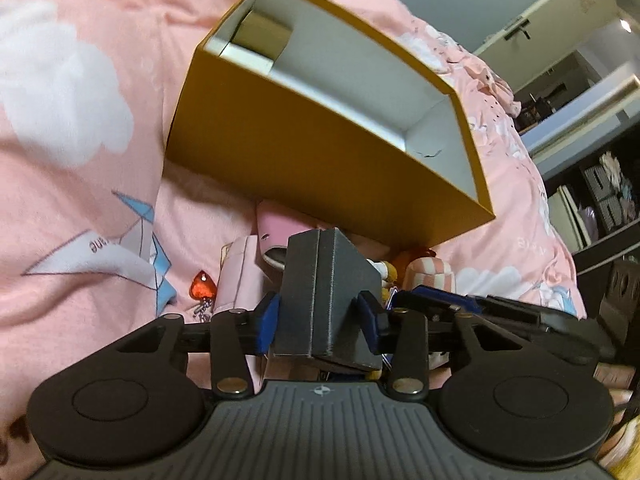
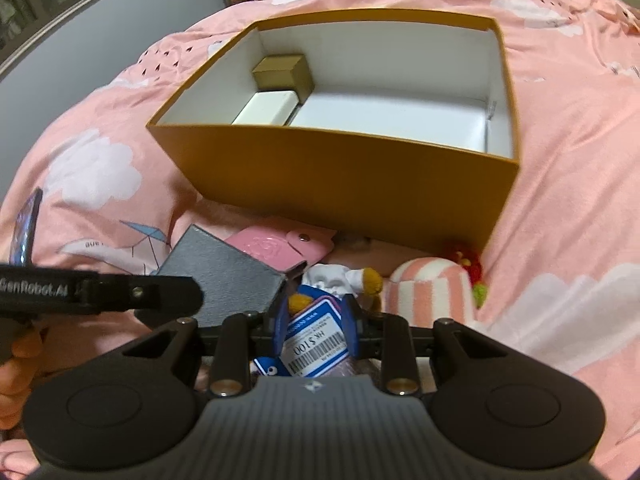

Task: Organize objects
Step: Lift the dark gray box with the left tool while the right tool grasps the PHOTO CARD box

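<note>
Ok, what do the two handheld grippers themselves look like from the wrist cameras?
Both match: the left gripper and right gripper have ribbed dark-grey bodies, round black side housings, black linkage bars with brass pivots, and blue finger pads. A black strap reads GenRobot.AI.

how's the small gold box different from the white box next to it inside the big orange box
Colour: the small gold box is dull metallic gold, while the white box is plain white.
Shape: the gold box looks taller and more cube-like; the white box is flatter with rounded corners.
Place: the gold box sits further back; the white box lies nearer the front wall.
Shared: both sit touching along the left wall of the big orange box.
</note>
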Demonstrator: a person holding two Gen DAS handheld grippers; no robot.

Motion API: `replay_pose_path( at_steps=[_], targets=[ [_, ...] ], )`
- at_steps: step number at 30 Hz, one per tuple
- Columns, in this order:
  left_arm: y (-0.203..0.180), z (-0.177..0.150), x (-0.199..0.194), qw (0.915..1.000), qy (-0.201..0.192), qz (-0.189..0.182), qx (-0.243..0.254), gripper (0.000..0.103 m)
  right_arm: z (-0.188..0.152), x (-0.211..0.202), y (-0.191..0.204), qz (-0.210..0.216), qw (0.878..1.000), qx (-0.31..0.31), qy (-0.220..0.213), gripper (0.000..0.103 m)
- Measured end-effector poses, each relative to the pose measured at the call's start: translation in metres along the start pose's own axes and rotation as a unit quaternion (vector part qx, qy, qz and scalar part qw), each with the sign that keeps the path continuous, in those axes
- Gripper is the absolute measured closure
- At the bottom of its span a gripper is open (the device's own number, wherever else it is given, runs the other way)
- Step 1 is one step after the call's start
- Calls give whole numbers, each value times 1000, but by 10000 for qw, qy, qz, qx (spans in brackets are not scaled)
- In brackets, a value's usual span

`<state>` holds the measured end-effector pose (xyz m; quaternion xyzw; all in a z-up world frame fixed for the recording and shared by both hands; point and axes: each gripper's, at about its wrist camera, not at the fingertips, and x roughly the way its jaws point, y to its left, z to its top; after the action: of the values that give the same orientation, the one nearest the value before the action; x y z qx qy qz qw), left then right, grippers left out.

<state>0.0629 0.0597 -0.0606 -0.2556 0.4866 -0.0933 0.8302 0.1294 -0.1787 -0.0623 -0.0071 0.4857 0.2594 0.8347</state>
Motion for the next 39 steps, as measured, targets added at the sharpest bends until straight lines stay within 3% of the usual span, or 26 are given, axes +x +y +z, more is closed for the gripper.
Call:
replay_pose_path(
  at_steps=[6,12,17,20,24,31,39],
  targets=[
    [-17,-3,-22,9973,-384,403,485,60,-3,-18,-12,58,9995,321,-16,71],
    [-36,-7,-32,9889,-495,902,1071,60,-16,-20,-18,287,9952,771,526,70],
    [-38,-13,-20,9881,-266,945,1186,60,-21,-12,-19,143,9914,951,889,58],
    [-37,-13,-19,9881,-237,943,1192,60,-23,-1,-16,280,9881,1019,1113,48],
    [-36,-14,-18,9886,-202,943,1159,60,-29,15,-16,265,9844,1087,1358,43],
    [-32,-12,-16,9907,-135,880,1029,59,-34,4,-24,389,9825,1035,1500,65],
    [-26,-9,-10,9932,-113,809,834,59,-42,12,-45,578,9730,1538,1621,65]
  ],
)
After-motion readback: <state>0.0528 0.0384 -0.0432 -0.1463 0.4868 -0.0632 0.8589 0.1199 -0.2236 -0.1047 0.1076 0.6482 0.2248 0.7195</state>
